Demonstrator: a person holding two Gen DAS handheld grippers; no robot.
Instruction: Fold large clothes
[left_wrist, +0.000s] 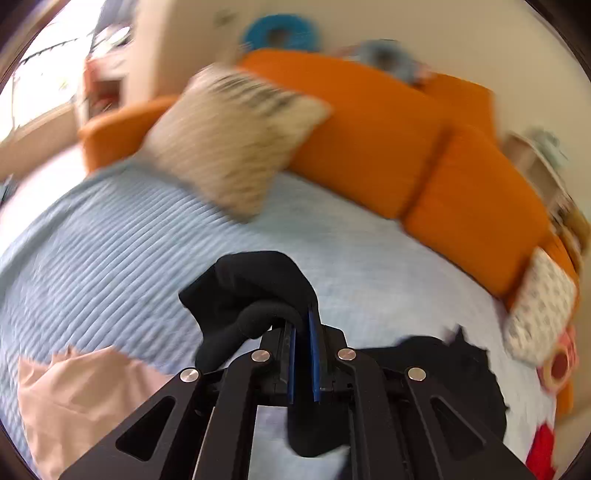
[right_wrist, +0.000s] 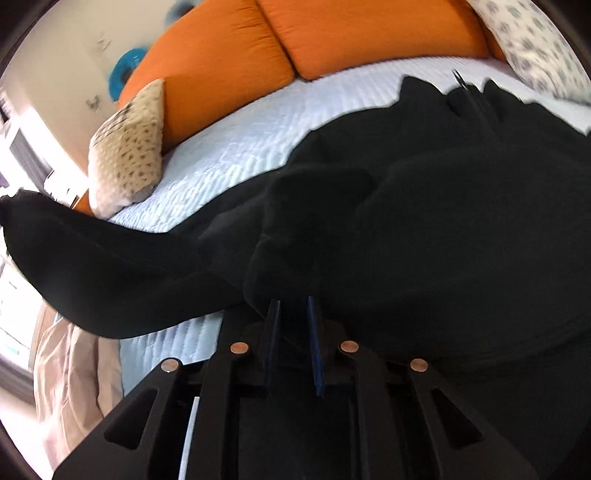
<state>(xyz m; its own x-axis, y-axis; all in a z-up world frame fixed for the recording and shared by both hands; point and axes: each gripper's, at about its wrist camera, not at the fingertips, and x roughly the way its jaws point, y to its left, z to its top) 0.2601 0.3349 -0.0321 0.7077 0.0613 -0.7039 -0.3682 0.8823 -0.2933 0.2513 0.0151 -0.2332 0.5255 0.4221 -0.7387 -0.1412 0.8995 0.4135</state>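
A large black garment (right_wrist: 443, 206) lies on the pale blue quilted bed cover (right_wrist: 229, 147). My left gripper (left_wrist: 302, 317) is shut on a bunched end of the black garment (left_wrist: 255, 291) and holds it above the bed cover (left_wrist: 110, 266); more of the garment (left_wrist: 443, 373) lies at lower right. My right gripper (right_wrist: 293, 301) is shut on a fold of the garment, close over the cloth. A long black part (right_wrist: 92, 273), perhaps a sleeve, stretches off to the left in the right wrist view.
Orange sofa cushions (left_wrist: 373, 136) run along the far side. A beige speckled pillow (left_wrist: 229, 144) leans on them, and a white patterned pillow (left_wrist: 539, 306) lies at right. A pink cloth (left_wrist: 74, 398) lies at lower left. A window (left_wrist: 40, 74) is at the far left.
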